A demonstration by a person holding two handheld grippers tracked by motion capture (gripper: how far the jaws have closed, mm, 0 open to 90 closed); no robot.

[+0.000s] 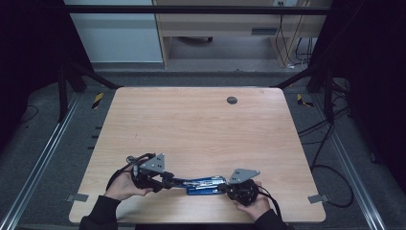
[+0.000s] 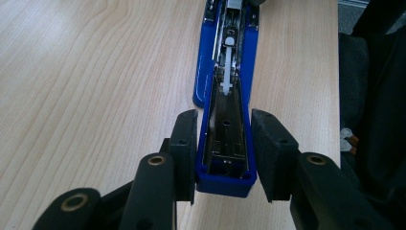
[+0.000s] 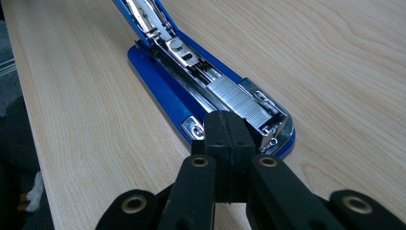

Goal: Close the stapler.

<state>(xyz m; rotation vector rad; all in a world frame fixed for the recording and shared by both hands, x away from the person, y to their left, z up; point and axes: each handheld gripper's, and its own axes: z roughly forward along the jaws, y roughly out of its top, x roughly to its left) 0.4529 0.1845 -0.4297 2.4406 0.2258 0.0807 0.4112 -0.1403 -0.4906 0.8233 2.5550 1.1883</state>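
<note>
Fig.: We hold the blue stapler [image 1: 205, 185] open, low over the surface [image 1: 201, 124]. Left gripper [image 2: 224, 148]: fingers [image 2: 184, 143] clamp its raised top arm, one each side. Right gripper [image 3: 229, 143]: fingers pressed together w/ nothing between, tips at the staple strip [image 3: 239, 98] in the tray. Risk, in our view: top arm slips from the left fingers & snaps down onto the right fingers; a push could skew the strip.

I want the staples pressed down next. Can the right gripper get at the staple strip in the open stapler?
Probably yes: the right gripper, jaws shut, sits right at the strip, and the lid is swung up clear in the left gripper.
</note>
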